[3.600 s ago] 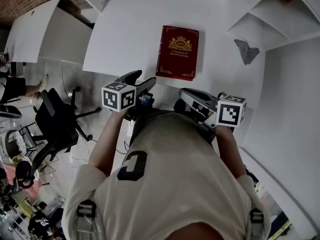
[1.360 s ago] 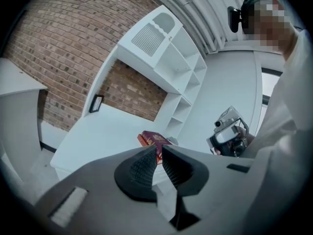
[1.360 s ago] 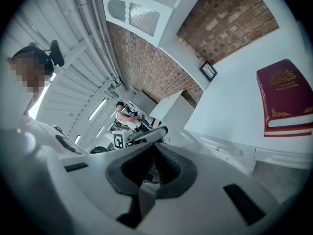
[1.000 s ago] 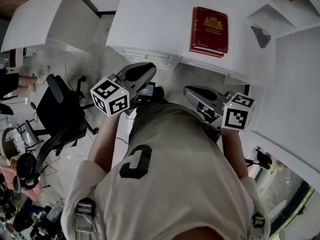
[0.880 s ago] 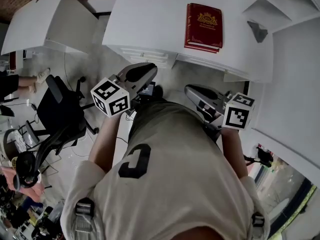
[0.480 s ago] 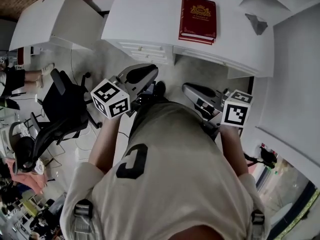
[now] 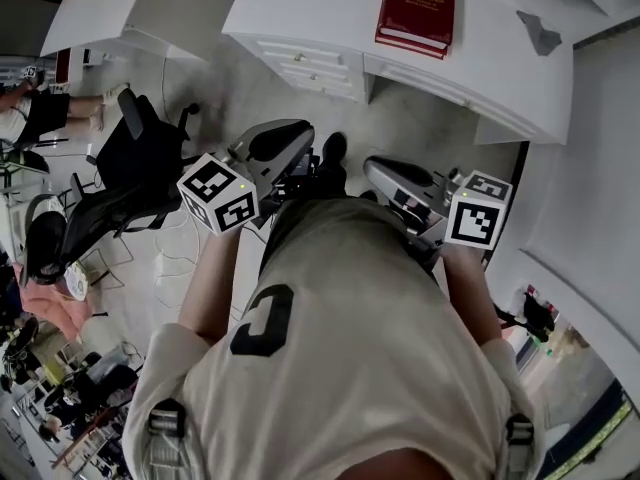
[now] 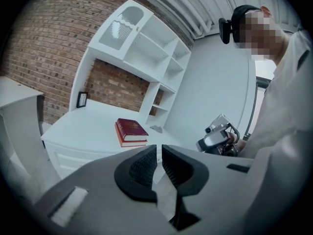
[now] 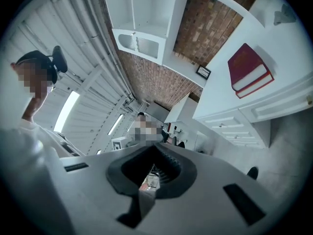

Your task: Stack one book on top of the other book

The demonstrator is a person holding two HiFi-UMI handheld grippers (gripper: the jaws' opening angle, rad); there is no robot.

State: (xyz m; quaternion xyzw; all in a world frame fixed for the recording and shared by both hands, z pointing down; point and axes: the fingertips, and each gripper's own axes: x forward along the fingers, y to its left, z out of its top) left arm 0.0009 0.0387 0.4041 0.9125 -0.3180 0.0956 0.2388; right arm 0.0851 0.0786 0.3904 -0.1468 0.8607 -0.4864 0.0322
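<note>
Stacked red books near front edge of white desk.
Left gripper and right gripper both closed, empty, well apart from desk.

1. A white desk stands against a brick wall, with drawers under its front edge.
2. A stack of two red books lies flat on the desk top near the front edge, right of the middle. Only the lower book touches the desk.
3. A small grey object lies beside the stack, toward the desk's right end and apart from the books.
4. A small picture frame stands at the back left corner, by the wall.
</note>
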